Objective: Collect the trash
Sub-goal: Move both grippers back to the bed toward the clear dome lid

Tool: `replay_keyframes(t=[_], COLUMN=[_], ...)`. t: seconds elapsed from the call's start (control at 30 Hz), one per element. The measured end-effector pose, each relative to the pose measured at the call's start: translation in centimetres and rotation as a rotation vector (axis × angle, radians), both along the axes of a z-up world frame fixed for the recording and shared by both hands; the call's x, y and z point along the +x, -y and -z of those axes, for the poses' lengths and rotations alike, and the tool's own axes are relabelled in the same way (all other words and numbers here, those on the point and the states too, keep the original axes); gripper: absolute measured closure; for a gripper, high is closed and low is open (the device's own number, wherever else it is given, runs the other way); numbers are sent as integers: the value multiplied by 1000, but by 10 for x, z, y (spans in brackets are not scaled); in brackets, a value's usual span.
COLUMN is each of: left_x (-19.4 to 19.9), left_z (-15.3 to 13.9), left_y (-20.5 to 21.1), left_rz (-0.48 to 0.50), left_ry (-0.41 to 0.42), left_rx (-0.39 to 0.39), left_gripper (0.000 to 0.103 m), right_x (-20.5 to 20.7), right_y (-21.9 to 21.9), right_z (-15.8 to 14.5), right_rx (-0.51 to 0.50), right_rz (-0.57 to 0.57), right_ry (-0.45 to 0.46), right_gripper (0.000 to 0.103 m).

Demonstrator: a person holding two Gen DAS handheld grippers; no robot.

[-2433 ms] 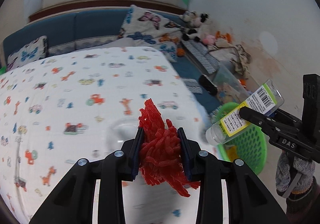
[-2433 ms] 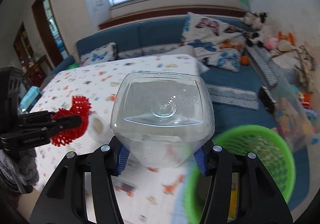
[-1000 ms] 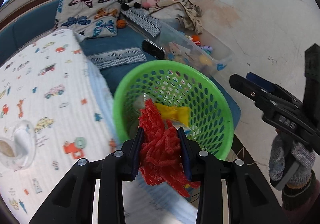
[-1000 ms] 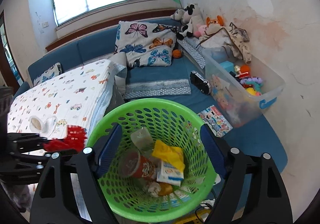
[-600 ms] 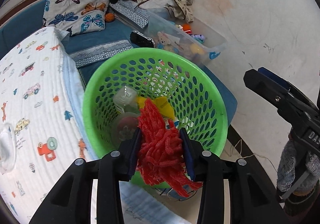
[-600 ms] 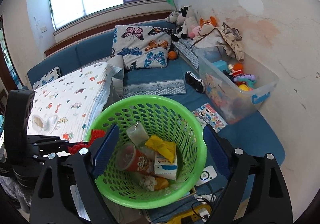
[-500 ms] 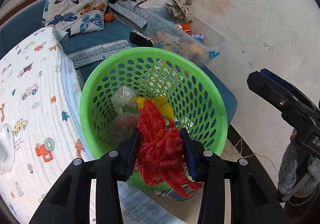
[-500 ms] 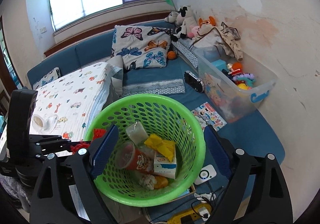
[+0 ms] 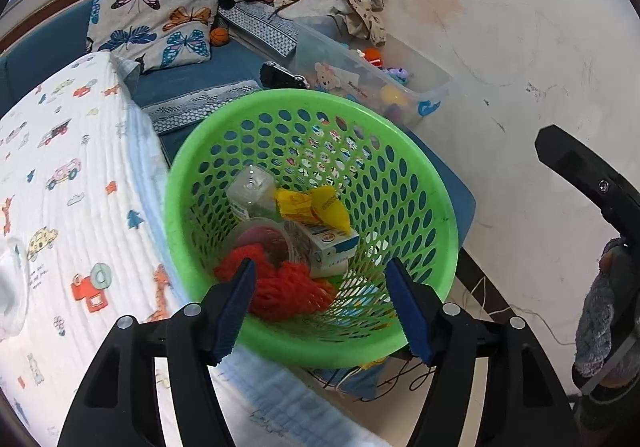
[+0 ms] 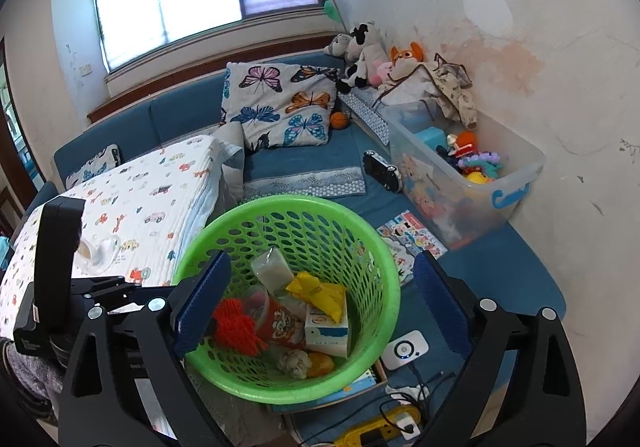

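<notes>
- The left gripper point(image 9: 320, 301) is hovering over the near rim of the round green perforated plastic basket point(image 9: 420, 183), its blue-padded jaws standing wide apart and gripping nothing.
- The crumpled red mesh netting point(image 9: 280, 287) is lying inside the basket at its near side, just beyond the left finger — touching a clear round cup lid point(image 9: 260, 237).
- Also sitting in the basket: a clear square plastic bottle point(image 9: 250, 189), a yellow crumpled wrapper point(image 9: 316, 203) and a small white-and-blue carton point(image 9: 328, 243).
- The right gripper point(image 10: 320, 307) is hanging above the same basket point(image 10: 384, 279), jaws spread wide and empty — the red netting point(image 10: 236, 323) is showing below its left finger.
- The white quilt printed with cartoon cars point(image 9: 60, 183) is lying to the left of the basket.
</notes>
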State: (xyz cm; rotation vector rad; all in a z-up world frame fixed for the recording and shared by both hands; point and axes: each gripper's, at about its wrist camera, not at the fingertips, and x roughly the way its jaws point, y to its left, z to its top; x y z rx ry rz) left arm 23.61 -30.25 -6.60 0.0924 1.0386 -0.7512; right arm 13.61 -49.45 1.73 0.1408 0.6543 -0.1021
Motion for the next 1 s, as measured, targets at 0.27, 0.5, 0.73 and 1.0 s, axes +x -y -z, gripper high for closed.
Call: replay_keyframes(t=[0.27, 0.5, 0.73, 1.0], left_x=[-3, -6, -6, 3], left_z=[-13, -22, -25, -25], left_y=[-39, -78, -126, -190], left_rz=[-47, -106, -179, -290], left_ry=[48, 93, 123, 162], left_rx=[-5, -8, -12, 11], left_gripper=[38, 38, 38, 38], right_x=[-3, -1, 4, 15], right_y=[-12, -39, -72, -106], right_z=[-2, -1, 1, 7], right_rx=[-14, -11, -7, 9], right_rz=[-23, -74, -139, -207], right_ry=[4, 14, 9, 0], right_gripper=[6, 5, 5, 5])
